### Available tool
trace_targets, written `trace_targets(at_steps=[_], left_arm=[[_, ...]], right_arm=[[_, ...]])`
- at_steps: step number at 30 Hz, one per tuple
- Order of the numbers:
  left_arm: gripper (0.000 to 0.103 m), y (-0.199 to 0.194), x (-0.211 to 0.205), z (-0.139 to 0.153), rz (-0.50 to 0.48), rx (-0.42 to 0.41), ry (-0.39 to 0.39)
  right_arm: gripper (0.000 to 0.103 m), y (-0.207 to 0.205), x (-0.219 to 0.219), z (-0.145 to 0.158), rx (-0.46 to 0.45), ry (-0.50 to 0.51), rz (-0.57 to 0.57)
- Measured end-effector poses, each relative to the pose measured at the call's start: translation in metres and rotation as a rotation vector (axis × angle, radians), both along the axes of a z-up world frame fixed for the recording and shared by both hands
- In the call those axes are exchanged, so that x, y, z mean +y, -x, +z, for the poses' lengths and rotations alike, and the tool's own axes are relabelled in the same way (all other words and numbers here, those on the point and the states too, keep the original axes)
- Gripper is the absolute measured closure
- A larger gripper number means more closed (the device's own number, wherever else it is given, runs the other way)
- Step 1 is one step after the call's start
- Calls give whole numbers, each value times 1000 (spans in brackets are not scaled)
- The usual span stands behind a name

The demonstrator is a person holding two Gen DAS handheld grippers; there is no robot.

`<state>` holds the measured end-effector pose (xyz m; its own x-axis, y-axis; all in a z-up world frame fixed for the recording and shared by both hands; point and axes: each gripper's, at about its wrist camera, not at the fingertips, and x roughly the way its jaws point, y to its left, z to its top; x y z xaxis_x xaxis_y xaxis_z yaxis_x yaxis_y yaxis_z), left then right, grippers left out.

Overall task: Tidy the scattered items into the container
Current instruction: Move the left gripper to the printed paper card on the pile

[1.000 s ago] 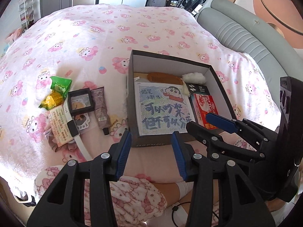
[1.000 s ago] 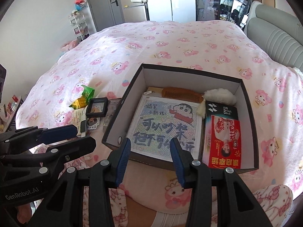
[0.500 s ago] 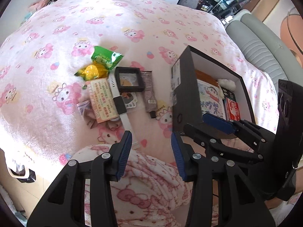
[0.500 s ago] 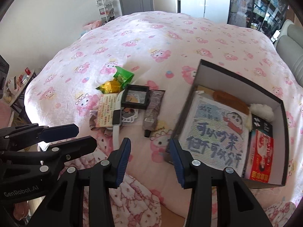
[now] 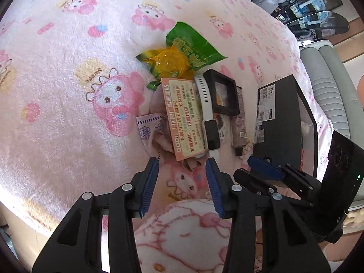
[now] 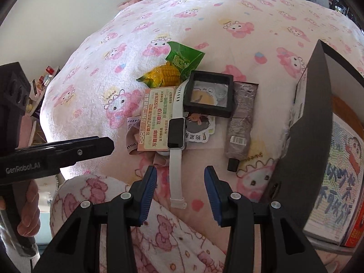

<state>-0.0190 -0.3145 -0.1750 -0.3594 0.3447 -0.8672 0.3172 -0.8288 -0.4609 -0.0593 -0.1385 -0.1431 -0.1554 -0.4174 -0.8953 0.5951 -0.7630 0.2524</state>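
A pile of small items lies on the pink bedspread: a white smartwatch (image 6: 176, 134), an orange card (image 6: 157, 119), a black framed box (image 6: 209, 94), a grey tube (image 6: 240, 127), a corn snack packet (image 6: 173, 70) and a beige cloth (image 5: 191, 162). The dark box (image 6: 309, 113) stands to the right, holding a cartoon picture (image 6: 336, 170). My left gripper (image 5: 182, 182) is open just short of the card (image 5: 184, 117) and watch (image 5: 210, 127). My right gripper (image 6: 179, 185) is open over the watch strap's near end. Both are empty.
The bed's near edge and my pink-clad knee (image 6: 109, 195) lie below the grippers. A grey padded headboard (image 5: 327, 91) stands past the box (image 5: 282, 122). A shelf with small things (image 6: 43, 82) sits off the bed's left side.
Both grippers have swung left, away from the box, and come down close to the pile of items. Both stay open and empty.
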Motion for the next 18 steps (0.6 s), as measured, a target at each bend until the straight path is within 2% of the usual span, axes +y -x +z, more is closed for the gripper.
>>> trace_targets(at_steps=[5,8,12,15,18], left_arm=[[67,25,-7,-24,-48,-41,-66],[74,38,-4,-30,-67,-44,-68],[76,50,-8,-38,-43,-70,-69],[76,53,-14,-43,-31,-78,-97],[76,57,-16,-47,-30,-90,-122]], right_arm=[[67,11,-23,-24,-69,23,63],[67,14,-33,-40,-105,4,59],[67,20,-29,-56,-65,-82,-8],[67,30,-18,-59,-62,-90,-79],[67,29,-21,-55,-9,-114,-95]])
